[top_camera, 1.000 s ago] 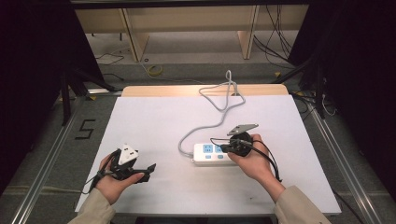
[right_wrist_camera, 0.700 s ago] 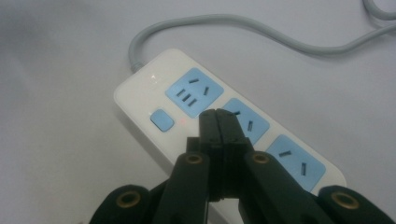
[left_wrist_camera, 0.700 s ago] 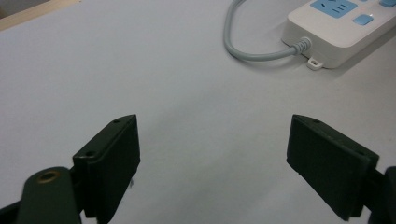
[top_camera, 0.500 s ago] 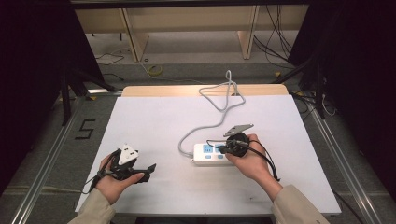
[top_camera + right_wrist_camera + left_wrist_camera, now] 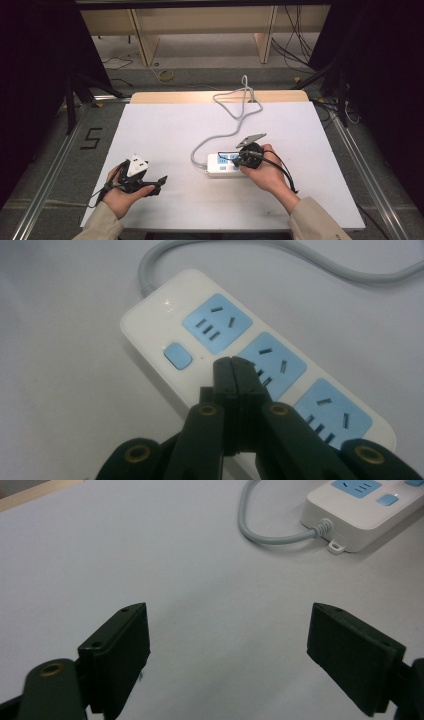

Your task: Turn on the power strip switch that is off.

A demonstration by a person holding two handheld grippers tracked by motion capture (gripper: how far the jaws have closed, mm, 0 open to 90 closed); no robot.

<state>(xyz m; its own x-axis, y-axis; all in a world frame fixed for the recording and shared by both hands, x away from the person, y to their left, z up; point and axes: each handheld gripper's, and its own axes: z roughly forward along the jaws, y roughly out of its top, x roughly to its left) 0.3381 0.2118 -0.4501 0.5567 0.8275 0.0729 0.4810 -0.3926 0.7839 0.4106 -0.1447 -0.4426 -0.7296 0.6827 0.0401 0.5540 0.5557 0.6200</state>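
A white power strip (image 5: pixel 224 164) with light-blue sockets lies near the middle of the white table (image 5: pixel 165 130); its grey cable (image 5: pixel 235 107) loops off to the far edge. In the right gripper view the strip (image 5: pixel 210 330) has three blue sockets and a blue switch button (image 5: pixel 178 355). My right gripper (image 5: pixel 234 371) is shut, jaws pressed together with nothing between them, its tip just above the strip beside the button. The right gripper (image 5: pixel 240 161) sits over the strip's right end. My left gripper (image 5: pixel 227 655) stands open over bare table at the front left (image 5: pixel 159 182), with the strip's cable end (image 5: pixel 350 520) ahead.
Wooden shelving legs (image 5: pixel 140 40) and loose floor cables (image 5: pixel 165 75) lie beyond the table's far edge. Metal rails (image 5: pixel 50 175) run along both sides of the table. A "5" mark (image 5: pixel 91 138) is on the floor at the left.
The right gripper has crept slightly left along the strip. The left gripper has not visibly moved.
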